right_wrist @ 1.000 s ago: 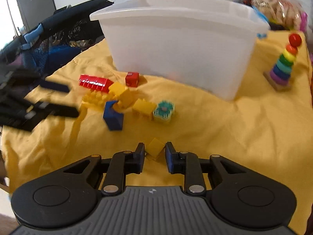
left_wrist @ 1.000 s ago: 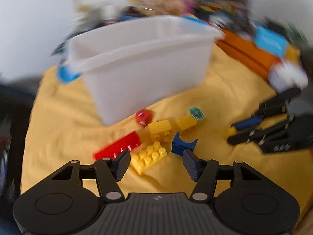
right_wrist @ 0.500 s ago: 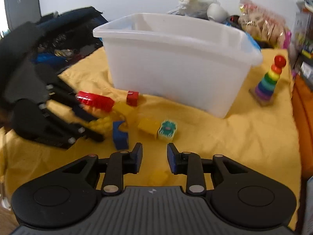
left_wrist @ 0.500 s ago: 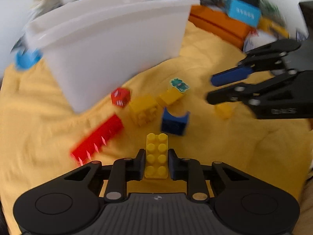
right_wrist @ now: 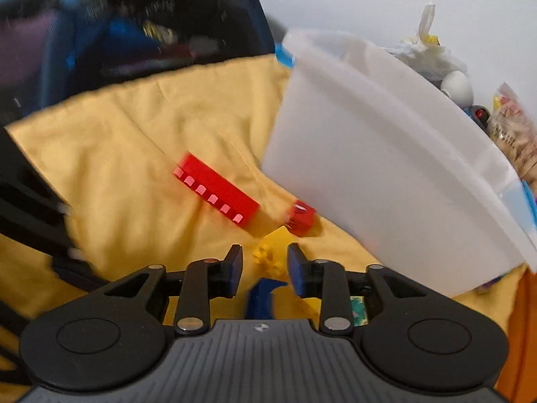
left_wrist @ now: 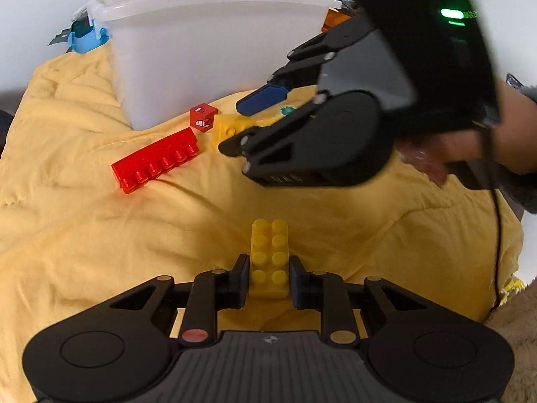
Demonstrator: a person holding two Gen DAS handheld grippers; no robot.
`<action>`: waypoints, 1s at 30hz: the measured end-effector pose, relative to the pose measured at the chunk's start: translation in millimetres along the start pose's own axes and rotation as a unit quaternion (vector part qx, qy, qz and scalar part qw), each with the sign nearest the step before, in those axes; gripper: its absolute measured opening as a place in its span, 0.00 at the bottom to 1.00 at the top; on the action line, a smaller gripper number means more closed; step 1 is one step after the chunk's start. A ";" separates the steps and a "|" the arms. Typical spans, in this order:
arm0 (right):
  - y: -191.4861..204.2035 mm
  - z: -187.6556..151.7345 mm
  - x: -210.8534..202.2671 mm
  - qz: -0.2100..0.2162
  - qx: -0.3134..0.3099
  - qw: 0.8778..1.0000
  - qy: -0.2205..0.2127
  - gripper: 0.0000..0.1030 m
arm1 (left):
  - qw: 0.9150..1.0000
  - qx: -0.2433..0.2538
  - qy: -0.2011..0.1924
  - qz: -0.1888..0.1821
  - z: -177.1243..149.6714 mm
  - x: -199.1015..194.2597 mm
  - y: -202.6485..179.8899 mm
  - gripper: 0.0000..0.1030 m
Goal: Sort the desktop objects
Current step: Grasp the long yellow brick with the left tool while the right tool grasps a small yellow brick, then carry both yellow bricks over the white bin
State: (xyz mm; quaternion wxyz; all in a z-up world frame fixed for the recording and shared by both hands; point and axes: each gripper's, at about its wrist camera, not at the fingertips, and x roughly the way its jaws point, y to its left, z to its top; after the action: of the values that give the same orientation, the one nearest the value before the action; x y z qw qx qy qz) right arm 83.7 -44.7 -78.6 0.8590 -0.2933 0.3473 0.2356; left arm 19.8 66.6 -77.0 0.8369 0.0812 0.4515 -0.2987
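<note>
In the left wrist view my left gripper (left_wrist: 269, 282) is shut on a yellow eight-stud brick (left_wrist: 270, 252), just over the yellow cloth. My right gripper (left_wrist: 241, 124) reaches in from the right over the brick pile. In its own view the right gripper (right_wrist: 265, 265) has its jaws opening. A yellow brick (right_wrist: 270, 252) lies on the cloth in the gap, untouched by the pads. A blue arch brick (right_wrist: 263, 297) sits just below it. A long red brick (left_wrist: 156, 159) and a red cube (left_wrist: 203, 117) lie in front of the white bin (left_wrist: 214, 50).
A teal-topped piece (right_wrist: 357, 309) lies by the right finger. A person's hand (left_wrist: 436, 154) holds the right gripper. A blue clip (left_wrist: 85, 35) sits behind the bin, and a dark bag (right_wrist: 134, 33) stands beyond the cloth's far edge.
My left gripper closed on the yellow eight-stud brick and drew it back from the pile. My right gripper let go of a small yellow block, swung left to the pile and widened its jaws.
</note>
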 end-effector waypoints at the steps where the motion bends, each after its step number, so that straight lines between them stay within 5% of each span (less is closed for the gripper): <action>1: -0.9 0.4 4.2 -0.009 -0.005 1.000 0.005 0.40 | 1.000 -0.003 0.000 0.001 0.3 0.3 0.0 0.27; 11: -26.1 3.8 23.9 0.061 -0.032 0.997 0.020 0.43 | 0.999 -0.034 -0.003 0.021 9.1 9.0 -3.0 0.27; 15: -42.1 -3.9 24.4 0.119 0.009 0.993 0.020 0.26 | 0.998 -0.049 -0.013 0.029 8.6 3.6 -7.9 0.26; 22: -76.0 -14.2 -43.3 0.148 0.109 0.981 -0.064 0.26 | 0.991 -0.075 -0.092 0.063 35.6 -47.1 -11.4 0.26; 27: -135.2 -12.1 -70.3 0.207 0.273 0.931 -0.123 0.26 | 0.979 -0.045 -0.172 0.097 95.7 -88.7 -12.0 0.26; 30: -167.4 -4.9 -76.2 0.195 0.331 0.911 -0.152 0.26 | 0.972 -0.028 -0.200 0.121 136.4 -93.3 -4.8 0.26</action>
State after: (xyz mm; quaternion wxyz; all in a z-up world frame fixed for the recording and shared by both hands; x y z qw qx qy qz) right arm 134.0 -183.3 31.5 0.8860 0.1206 0.3213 0.3118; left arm 74.9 47.3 77.6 0.9421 0.0508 0.2698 -0.1923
